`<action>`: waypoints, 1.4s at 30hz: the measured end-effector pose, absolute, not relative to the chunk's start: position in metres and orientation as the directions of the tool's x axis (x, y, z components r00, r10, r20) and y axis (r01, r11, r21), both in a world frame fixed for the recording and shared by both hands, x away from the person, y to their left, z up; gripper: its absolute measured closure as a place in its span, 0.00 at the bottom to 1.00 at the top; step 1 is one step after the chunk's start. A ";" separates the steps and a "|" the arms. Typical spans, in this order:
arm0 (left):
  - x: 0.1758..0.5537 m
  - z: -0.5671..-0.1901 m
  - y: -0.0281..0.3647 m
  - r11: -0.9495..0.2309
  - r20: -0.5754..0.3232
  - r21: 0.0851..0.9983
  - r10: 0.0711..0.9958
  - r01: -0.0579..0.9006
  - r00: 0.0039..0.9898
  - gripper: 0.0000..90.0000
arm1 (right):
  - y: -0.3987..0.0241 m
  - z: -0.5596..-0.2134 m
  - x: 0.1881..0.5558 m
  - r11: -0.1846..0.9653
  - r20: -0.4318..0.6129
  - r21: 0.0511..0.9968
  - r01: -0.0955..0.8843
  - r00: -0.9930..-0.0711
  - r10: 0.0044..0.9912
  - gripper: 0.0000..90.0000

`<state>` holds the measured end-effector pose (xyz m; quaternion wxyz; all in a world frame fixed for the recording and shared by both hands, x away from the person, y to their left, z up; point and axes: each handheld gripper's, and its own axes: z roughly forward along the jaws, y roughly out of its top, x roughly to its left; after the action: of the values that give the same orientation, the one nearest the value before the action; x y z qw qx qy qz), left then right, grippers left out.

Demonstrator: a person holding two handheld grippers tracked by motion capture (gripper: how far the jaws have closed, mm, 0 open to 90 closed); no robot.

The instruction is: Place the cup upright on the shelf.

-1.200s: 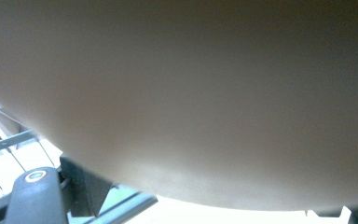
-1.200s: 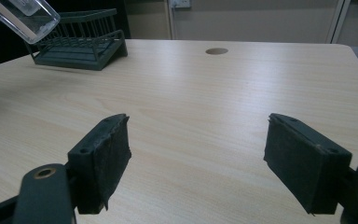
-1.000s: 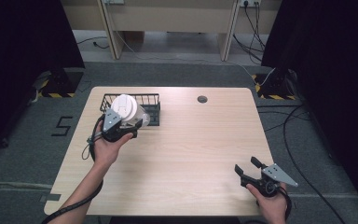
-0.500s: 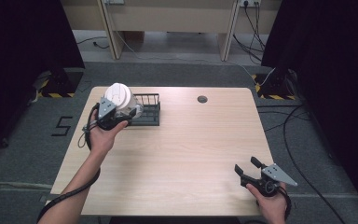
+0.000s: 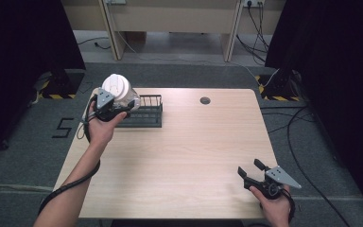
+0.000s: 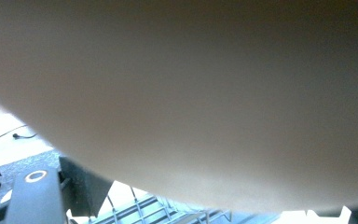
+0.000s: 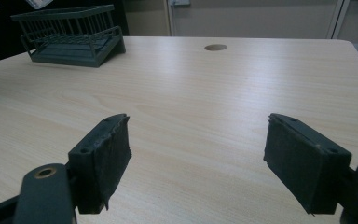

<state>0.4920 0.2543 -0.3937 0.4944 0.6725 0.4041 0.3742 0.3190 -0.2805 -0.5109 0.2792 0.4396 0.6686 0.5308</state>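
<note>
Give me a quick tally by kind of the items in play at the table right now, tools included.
White plate: 1, held up in the left tool
Dark wire dish rack: 1, on the table
Hand-held tools: 2, the right tool open near the table's front edge
Total: 4

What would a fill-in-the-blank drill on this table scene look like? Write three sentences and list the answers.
1. The left hand-held gripper holds a white ____ above the table's far-left corner.
2. The dark wire rack stands on the ____.
3. The right hand-held gripper has its jaws ____, with nothing between them.

Missing words: plate; table; open
</note>
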 end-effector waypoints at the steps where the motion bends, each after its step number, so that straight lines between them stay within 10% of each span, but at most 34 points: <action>1: 0.493 -0.393 0.254 -0.184 0.104 0.967 0.914 0.174 0.391 0.20 | -0.281 -0.511 0.319 0.050 0.093 0.955 0.291 -0.457 0.884 0.25; 42: 0.548 -0.394 0.246 -0.197 0.114 0.953 0.937 0.231 0.330 0.20 | -0.280 -0.514 0.321 0.054 0.094 0.953 0.299 -0.458 0.884 0.26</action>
<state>0.5482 0.2464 -0.3944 0.4612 0.6726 0.4343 0.3825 0.3209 -0.2803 -0.5144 0.2770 0.4409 0.6709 0.5280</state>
